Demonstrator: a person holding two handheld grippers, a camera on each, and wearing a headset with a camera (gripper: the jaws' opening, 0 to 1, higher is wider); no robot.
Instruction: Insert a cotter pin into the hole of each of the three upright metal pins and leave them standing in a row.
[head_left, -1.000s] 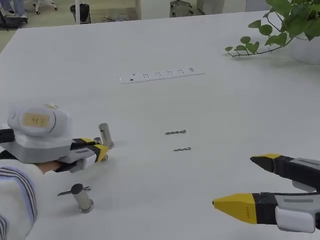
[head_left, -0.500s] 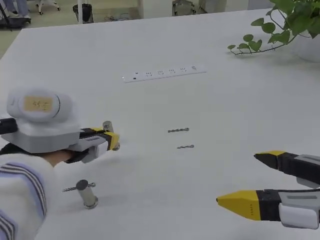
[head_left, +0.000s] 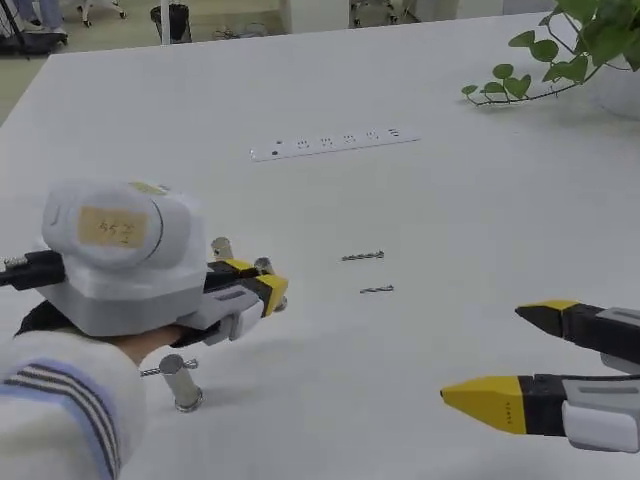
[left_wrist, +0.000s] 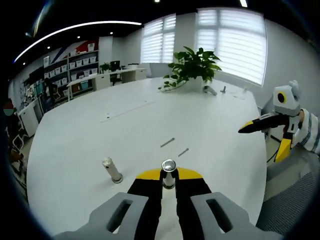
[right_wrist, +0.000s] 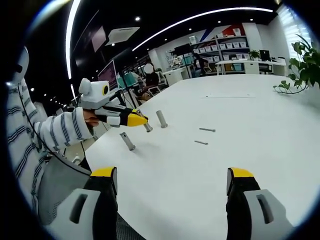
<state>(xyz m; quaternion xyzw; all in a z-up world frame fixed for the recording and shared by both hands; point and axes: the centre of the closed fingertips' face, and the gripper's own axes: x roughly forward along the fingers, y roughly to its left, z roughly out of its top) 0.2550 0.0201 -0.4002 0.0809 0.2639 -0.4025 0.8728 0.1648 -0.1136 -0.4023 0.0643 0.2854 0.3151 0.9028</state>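
Note:
My left gripper (head_left: 268, 290) is shut on an upright metal pin (head_left: 262, 266), whose round top (left_wrist: 168, 166) shows between the yellow tips of that gripper (left_wrist: 168, 179). A second bare pin (head_left: 220, 248) stands just behind and left of it. Nearer to me, a third pin (head_left: 181, 384) stands with a cotter pin through its hole. Two loose cotter pins (head_left: 362, 257) (head_left: 377, 290) lie on the table to the right. My right gripper (head_left: 482, 355) hovers open at the lower right, nothing between its jaws (right_wrist: 172, 175).
A white power strip (head_left: 335, 145) lies across the white table (head_left: 450, 200) further back. A potted plant (head_left: 580, 40) stands at the far right corner. A person's striped sleeve (head_left: 60, 410) covers the lower left.
My left gripper has moved right, carrying the metal pin away from the other bare pin. The right gripper has stayed open and nearly still.

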